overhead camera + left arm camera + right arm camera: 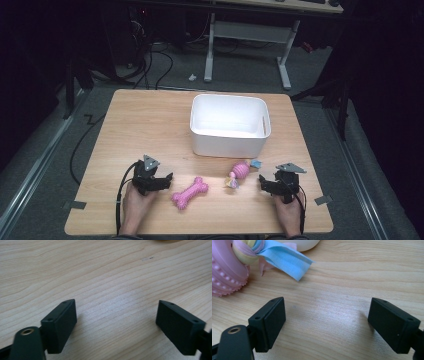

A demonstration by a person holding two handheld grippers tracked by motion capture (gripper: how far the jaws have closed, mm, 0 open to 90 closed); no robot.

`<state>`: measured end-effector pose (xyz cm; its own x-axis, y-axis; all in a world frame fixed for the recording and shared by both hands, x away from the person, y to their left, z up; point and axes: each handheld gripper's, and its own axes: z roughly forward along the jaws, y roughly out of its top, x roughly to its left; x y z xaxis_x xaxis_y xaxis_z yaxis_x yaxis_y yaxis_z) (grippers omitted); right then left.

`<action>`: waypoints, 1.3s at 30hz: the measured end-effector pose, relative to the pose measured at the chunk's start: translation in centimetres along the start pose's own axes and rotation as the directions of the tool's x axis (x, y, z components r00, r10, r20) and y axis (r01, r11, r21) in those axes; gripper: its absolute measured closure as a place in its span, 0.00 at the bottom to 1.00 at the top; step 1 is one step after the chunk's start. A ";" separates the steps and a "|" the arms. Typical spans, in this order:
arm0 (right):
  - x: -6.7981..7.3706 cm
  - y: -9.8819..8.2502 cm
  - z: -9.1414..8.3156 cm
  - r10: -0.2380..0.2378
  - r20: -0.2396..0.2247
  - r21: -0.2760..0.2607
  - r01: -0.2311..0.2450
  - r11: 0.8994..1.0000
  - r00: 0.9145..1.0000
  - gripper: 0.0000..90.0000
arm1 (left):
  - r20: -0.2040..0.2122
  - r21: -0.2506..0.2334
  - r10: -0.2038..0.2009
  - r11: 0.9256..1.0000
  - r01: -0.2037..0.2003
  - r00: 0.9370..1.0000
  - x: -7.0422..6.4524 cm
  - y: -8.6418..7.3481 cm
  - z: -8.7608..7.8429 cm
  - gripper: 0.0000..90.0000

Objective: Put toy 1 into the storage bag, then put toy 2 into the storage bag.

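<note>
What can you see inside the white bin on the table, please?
The white bin appears empty: its far inner wall and most of the floor show bare white. The floor strip behind its near wall is hidden.

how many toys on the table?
2. A pink bone toy lies near the front edge, just right of the left tongs. A pink ribbon-knotted toy lies between it and the right tongs, before the white bin.

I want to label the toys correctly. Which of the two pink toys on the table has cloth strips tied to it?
The ribbed pink toy near the right gripper: knotted blue, yellow and pink strips. The pink bone is plain.
</note>
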<state>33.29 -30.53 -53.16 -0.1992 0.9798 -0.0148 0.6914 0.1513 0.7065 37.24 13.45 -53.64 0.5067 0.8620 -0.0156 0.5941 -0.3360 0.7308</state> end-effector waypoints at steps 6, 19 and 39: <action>0.0 0.0 0.0 -0.003 0.003 -0.002 0.003 1.000 1.000 0.17 | -0.006 0.009 -0.001 1.000 0.001 1.000 -0.2 0.2 0.0 0.19; 0.1 0.1 0.1 -0.012 -0.004 0.000 0.012 1.000 1.000 0.17 | 0.062 -0.007 -0.029 1.000 0.030 0.998 0.3 0.9 -1.4 0.26; 0.2 0.1 0.1 -0.020 -0.015 0.000 0.020 1.000 1.000 0.17 | 0.135 -0.024 0.014 1.000 -0.011 0.991 -1.4 1.6 -2.9 0.30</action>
<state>33.33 -30.27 -53.16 -0.2230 0.9747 -0.0183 0.6871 0.1704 0.7063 35.64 12.84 -50.48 0.5945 0.7982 -0.0974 0.5737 -0.3361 0.7469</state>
